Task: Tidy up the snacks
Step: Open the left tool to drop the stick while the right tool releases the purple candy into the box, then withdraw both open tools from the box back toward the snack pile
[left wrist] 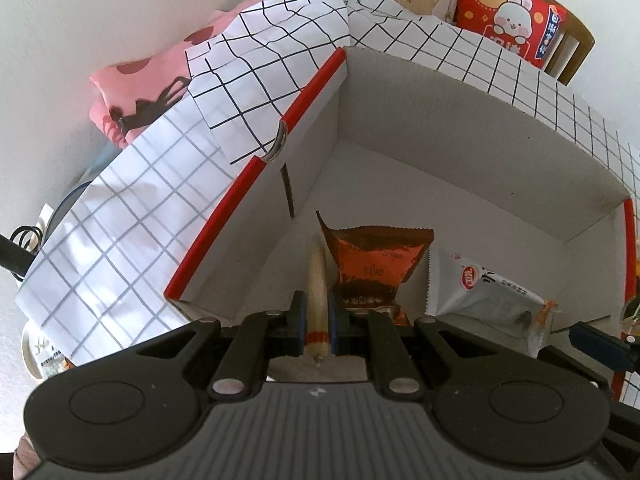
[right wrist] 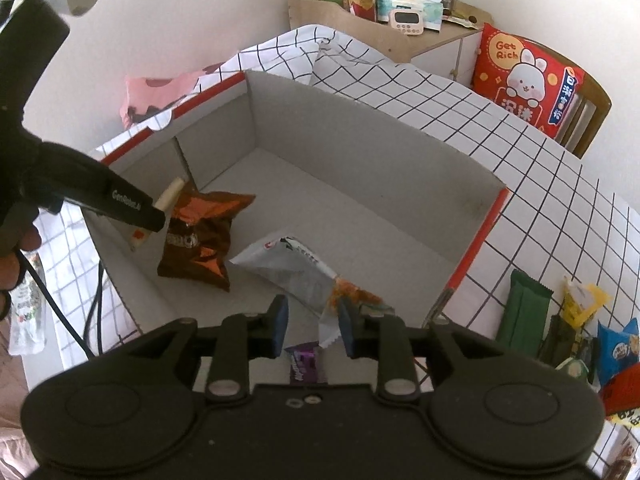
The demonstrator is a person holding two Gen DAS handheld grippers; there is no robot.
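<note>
A white cardboard box with a red rim [left wrist: 440,120] [right wrist: 360,140] stands on the checked cloth. Inside lie an orange-brown crisp bag [left wrist: 372,264] [right wrist: 200,236] and a white-silver packet [left wrist: 480,292] [right wrist: 288,264]. My left gripper [left wrist: 317,304] [right wrist: 157,216] is shut on a beige sausage stick [left wrist: 318,276] [right wrist: 172,194] and hangs over the box's near left corner, beside the crisp bag. My right gripper [right wrist: 313,316] stands open at the box's near edge. The white packet's crimped end lies between its jaws, close to the right finger, and the pads do not press on it.
A small purple packet [right wrist: 304,364] lies under the right gripper. A green bar [right wrist: 524,312] and several other snacks [right wrist: 616,352] sit on the cloth at right. A red cushion on a chair [right wrist: 528,80] and a wooden shelf [right wrist: 404,36] stand behind. Pink cloth [left wrist: 136,92] lies left.
</note>
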